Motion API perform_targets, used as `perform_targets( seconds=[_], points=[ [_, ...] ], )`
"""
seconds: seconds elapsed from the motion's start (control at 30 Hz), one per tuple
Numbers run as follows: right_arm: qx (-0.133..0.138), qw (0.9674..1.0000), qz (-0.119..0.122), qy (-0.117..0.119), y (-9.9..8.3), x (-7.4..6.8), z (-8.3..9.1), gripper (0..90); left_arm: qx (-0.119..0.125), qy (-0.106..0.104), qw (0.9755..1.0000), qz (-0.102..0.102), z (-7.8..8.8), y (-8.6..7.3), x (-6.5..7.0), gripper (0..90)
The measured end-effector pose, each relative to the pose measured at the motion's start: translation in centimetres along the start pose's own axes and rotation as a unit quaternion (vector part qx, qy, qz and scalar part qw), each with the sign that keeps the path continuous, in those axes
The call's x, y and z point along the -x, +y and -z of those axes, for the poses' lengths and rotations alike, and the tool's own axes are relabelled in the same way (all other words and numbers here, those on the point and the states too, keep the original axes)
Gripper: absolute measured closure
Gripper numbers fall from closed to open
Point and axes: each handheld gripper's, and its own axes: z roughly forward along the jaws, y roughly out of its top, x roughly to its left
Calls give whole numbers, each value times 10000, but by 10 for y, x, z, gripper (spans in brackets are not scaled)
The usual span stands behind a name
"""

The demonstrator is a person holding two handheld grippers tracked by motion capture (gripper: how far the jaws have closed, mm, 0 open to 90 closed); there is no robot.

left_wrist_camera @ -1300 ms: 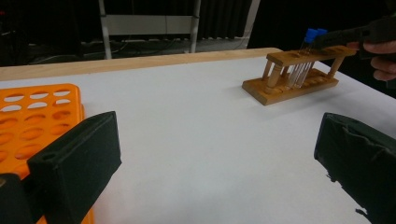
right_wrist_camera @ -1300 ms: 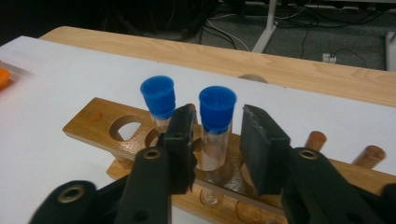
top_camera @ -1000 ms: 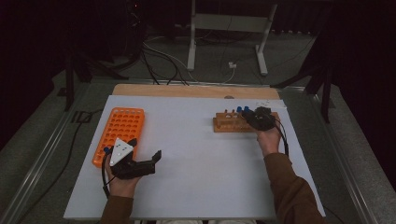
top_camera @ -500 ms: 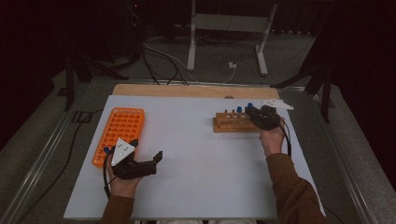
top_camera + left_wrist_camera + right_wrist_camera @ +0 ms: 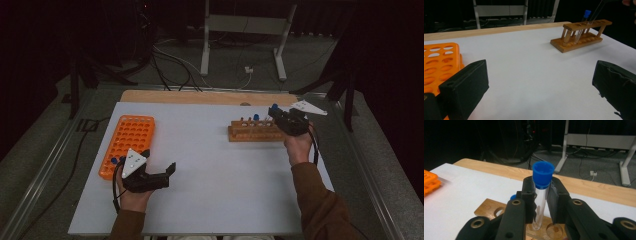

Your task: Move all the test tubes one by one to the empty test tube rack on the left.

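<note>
My right gripper is shut on a clear test tube with a blue cap, gripping it just under the cap. In the high view this gripper hovers over the right end of a wooden tube rack. The tube's lower end hangs right at a hole in the rack's top rail. Another blue-capped tube stands in the middle of the rack. My left gripper rests open on the white table beside an orange rack, with nothing between its jaws.
The orange rack has many free holes and blue caps at its near corner. A wooden strip runs along the table's far edge. White tabletop lies between the two racks. Metal stands and cables sit on the floor beyond.
My right gripper has risen a little above the wooden rack, drawing the blue-capped tube up with it. The left gripper has stayed where it was.
</note>
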Motion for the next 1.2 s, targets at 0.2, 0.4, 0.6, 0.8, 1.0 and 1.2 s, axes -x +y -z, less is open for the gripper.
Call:
perform_targets(
  seconds=[0.2,0.4,0.6,0.8,1.0,1.2],
  points=[
    [35,9999,68,89,3,-4,11,774,-89,-44,9999,-95,-6,1,7,18],
    [49,9995,-52,319,-1,-8,21,773,-115,-117,9996,-207,-13,5,16,18],
    [-16,9986,-56,524,-11,-20,31,773,-128,-220,9992,-297,-22,9,27,18],
    [-147,9967,-33,802,-18,-36,40,772,-77,-314,9988,-356,-33,12,38,34],
    [-295,9924,-12,1193,-23,-56,45,772,-160,-482,9977,-449,-48,16,51,64],
    [-434,9868,26,1562,-32,-81,41,771,-371,-642,9955,-595,-65,20,69,96]
  ],
)
